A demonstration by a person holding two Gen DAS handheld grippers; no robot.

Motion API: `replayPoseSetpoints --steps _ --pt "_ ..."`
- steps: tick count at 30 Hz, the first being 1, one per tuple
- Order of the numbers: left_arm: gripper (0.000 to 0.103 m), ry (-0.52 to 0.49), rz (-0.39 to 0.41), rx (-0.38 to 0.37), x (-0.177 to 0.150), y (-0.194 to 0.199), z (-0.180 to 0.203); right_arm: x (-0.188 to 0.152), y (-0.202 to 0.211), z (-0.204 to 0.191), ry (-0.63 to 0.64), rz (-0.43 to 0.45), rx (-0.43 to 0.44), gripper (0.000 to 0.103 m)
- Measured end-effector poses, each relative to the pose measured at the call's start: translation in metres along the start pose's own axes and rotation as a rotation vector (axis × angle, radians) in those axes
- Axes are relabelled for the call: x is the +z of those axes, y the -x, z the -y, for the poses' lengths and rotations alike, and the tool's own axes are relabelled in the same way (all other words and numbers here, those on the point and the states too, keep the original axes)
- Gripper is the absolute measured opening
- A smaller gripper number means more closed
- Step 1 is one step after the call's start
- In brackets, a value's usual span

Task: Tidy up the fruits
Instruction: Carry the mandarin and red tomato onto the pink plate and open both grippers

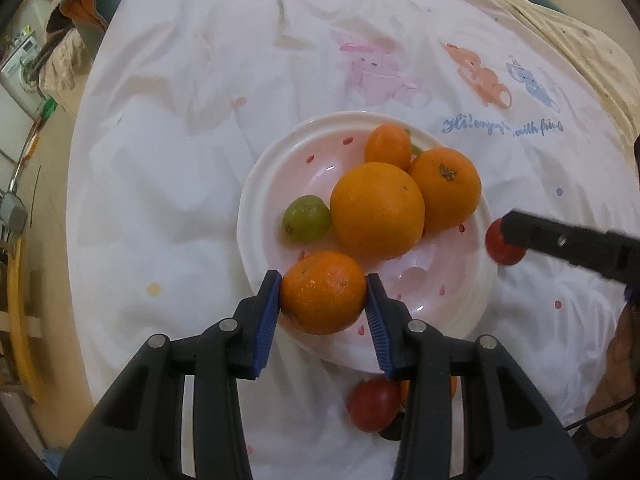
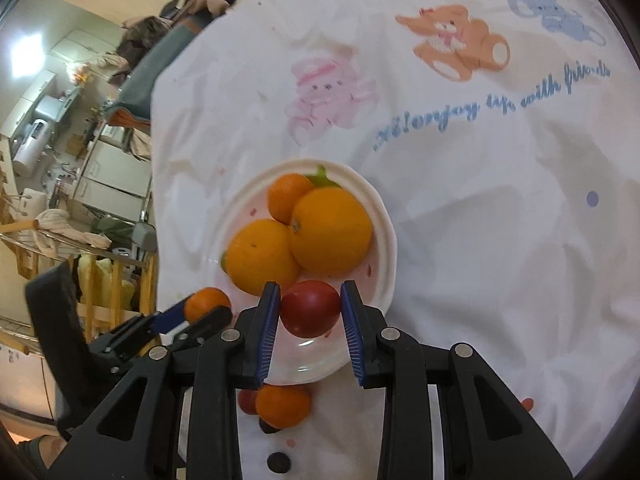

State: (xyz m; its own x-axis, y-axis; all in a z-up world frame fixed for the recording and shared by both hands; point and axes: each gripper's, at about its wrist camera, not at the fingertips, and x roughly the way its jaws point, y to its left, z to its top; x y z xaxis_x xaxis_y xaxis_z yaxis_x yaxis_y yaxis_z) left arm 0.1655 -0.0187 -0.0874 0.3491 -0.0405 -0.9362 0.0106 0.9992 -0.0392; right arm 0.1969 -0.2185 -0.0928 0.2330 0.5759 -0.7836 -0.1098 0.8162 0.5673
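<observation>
Both grippers carry fruit at the bowl's rim.

The left gripper (image 1: 323, 294) has its fingers clamped on a mandarin (image 1: 323, 292) over the near edge of the white bowl (image 1: 256, 184); the right gripper (image 2: 309, 309) pinches a red tomato (image 2: 310, 308) above the opposite rim. The bowl already holds oranges (image 1: 378, 210) and a green fruit (image 1: 307, 217) (quite full), so a released piece could roll off the pile onto the tabletop cloth (image 1: 180, 140), which reads "enjoy up with friends". Another tomato (image 1: 374, 404) lies outside.
</observation>
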Motion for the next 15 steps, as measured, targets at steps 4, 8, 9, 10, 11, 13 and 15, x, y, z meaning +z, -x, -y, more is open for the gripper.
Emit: replayPoseSetpoints --steps 4,8,9,10,11,13,15 --pt "0.038 0.015 -0.002 0.014 0.0 -0.003 -0.002 -0.003 -0.007 0.001 0.003 -0.023 -0.029 0.033" --pt "0.038 0.018 -0.008 0.017 0.0 -0.006 -0.002 -0.007 -0.009 0.005 -0.005 -0.039 -0.045 0.033" --pt "0.038 0.016 -0.009 0.02 0.0 -0.006 -0.003 -0.008 -0.01 0.006 -0.007 -0.041 -0.048 0.033" --pt "0.038 0.019 -0.011 0.019 0.0 -0.007 -0.003 -0.008 -0.01 0.007 -0.011 -0.043 -0.048 0.033" --pt "0.038 0.023 -0.011 0.018 0.0 -0.006 -0.003 -0.007 -0.011 0.007 -0.014 -0.044 -0.045 0.033" --pt "0.039 0.028 -0.009 0.014 0.0 -0.005 -0.003 -0.006 -0.012 0.006 -0.015 -0.049 -0.042 0.034" --pt "0.039 0.025 -0.002 0.016 0.001 -0.004 -0.002 -0.007 -0.014 0.005 -0.012 -0.052 -0.043 0.034"
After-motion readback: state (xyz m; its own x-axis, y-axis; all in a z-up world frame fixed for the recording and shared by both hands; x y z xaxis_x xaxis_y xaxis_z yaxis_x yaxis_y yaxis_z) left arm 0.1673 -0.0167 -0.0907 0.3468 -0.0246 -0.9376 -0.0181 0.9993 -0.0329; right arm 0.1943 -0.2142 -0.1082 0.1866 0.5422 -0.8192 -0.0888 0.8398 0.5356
